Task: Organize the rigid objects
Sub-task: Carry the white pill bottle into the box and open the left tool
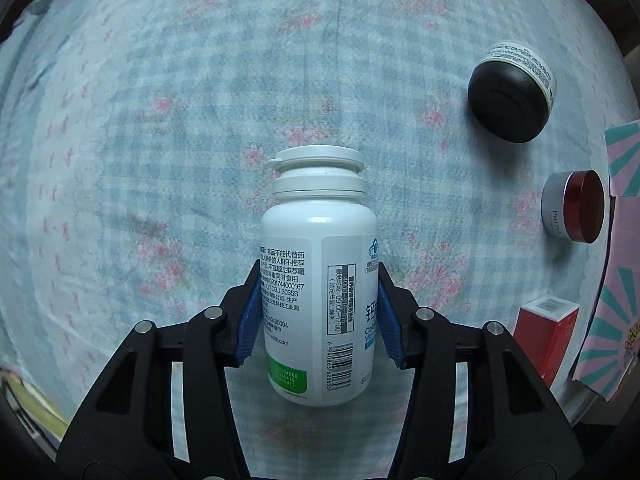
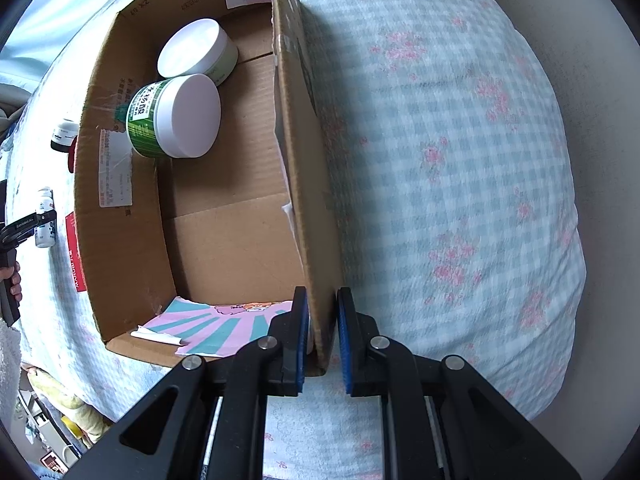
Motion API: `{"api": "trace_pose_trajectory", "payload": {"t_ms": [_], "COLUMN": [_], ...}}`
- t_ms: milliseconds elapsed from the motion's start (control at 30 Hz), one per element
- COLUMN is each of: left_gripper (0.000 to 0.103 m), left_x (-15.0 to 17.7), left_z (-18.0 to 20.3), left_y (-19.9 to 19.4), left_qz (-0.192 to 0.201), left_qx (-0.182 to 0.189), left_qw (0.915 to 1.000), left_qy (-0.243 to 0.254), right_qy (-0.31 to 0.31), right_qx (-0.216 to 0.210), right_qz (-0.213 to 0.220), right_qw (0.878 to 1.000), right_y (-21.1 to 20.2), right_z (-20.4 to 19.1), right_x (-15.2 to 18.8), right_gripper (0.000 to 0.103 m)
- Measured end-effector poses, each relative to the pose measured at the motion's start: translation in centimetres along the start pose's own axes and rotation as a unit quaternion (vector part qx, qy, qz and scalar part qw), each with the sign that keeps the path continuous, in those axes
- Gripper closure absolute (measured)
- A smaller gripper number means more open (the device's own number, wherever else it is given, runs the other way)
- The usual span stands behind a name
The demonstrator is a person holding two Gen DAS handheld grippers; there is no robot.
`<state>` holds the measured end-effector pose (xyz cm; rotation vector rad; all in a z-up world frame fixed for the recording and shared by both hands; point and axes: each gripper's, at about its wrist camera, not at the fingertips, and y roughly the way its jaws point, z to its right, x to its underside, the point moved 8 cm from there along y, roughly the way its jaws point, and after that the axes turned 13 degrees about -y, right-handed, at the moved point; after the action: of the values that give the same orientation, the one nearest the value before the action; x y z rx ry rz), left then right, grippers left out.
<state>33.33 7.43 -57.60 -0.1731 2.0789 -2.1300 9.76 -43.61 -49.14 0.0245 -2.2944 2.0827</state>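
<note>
A white pill bottle with a flip cap lies on the checked bedspread. My left gripper is shut on it, its blue pads pressed against both sides of the body. The right wrist view shows the same bottle small at the left edge. My right gripper is shut on the right wall of an open cardboard box. Inside the box lie a green-labelled jar and a white jar, both with white lids.
A black jar with a white label, a silver jar with a red lid and a red carton lie on the bedspread right of the bottle. The box's pink and teal side stands at the far right. A hand shows at the left edge.
</note>
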Motion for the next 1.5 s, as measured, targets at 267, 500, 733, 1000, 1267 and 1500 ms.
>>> {"api": "trace_pose_trajectory", "payload": {"t_ms": [267,500,733,1000,1267,1500], "left_gripper": [0.056,0.057,0.056,0.056,0.056,0.057], "left_x": [0.4,0.4,-0.1,1.3,4.1,5.7], "left_z": [-0.1,2.7,9.8,23.3,35.5,42.0], "left_y": [-3.5,-12.2,-21.9,-25.3,-21.2,-16.0], "left_qz": [0.030,0.081,0.129,0.137,0.092,0.056], "left_qx": [0.013,0.040,0.085,0.137,0.158,0.150], "left_qw": [0.9994,0.9959,0.9872,0.9746,0.9672,0.9629], "left_qy": [-0.011,-0.007,0.041,0.113,0.176,0.218], "right_qy": [-0.001,-0.002,0.001,0.003,0.018,0.021], "right_qx": [0.001,-0.002,-0.005,-0.026,-0.052,-0.064], "right_qz": [0.001,0.004,0.004,0.017,0.024,0.021], "right_qw": [1.000,1.000,1.000,1.000,0.998,0.998], "right_y": [0.1,0.0,-0.2,-0.6,-0.7,-0.7], "right_z": [-0.1,0.0,0.1,0.9,2.1,2.9], "right_x": [0.2,0.4,0.5,0.9,1.1,1.2], "right_gripper": [0.090,0.090,0.090,0.090,0.090,0.090]}}
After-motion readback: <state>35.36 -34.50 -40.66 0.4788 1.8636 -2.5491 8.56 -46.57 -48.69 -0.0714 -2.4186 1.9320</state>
